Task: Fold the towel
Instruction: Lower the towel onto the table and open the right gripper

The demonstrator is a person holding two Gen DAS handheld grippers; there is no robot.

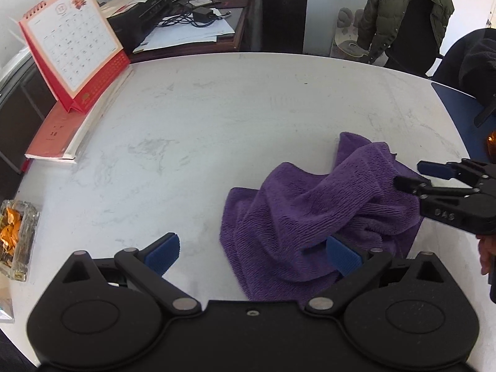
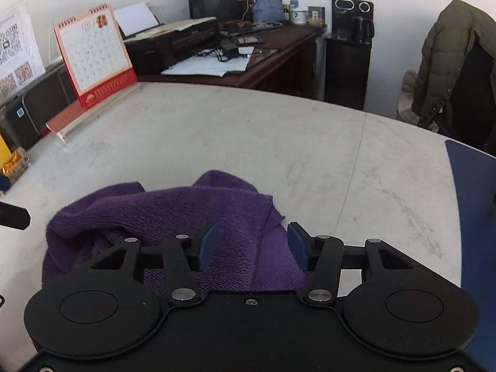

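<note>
A crumpled purple towel (image 1: 313, 214) lies on a white table (image 1: 217, 124). Left gripper (image 1: 252, 252) open at the towel's near edge; right gripper (image 2: 251, 245) open above it, gripping nothing.

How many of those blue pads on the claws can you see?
4. In the left wrist view, the left claw has one pad over bare table and one against the purple towel. In the right wrist view, the right claw holds two, and, above the towel.
</note>
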